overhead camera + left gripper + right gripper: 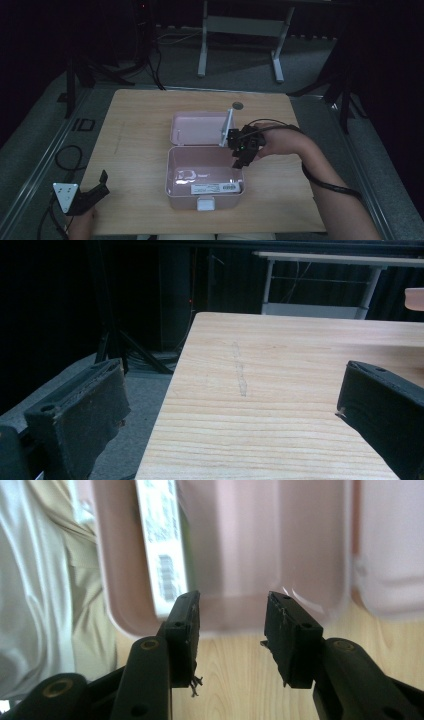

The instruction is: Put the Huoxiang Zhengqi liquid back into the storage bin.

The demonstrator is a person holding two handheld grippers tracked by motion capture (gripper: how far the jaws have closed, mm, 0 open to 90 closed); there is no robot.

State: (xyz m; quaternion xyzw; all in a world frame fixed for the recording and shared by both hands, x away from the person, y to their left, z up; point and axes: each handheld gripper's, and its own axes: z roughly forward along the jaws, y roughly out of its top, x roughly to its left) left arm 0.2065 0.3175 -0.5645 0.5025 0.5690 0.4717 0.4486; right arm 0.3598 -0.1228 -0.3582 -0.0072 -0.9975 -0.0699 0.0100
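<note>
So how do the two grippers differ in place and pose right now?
The left gripper sits at the table's near left corner, away from everything; the right gripper hangs over the open pink box's right edge. The left's jaws stand wide apart; the right's stand closer together. Both hold nothing.

Open pink box [205,177], table centre

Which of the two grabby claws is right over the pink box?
The right gripper, hanging by the open pink box's right edge. The left gripper waits far off at the table's near left corner.
</note>
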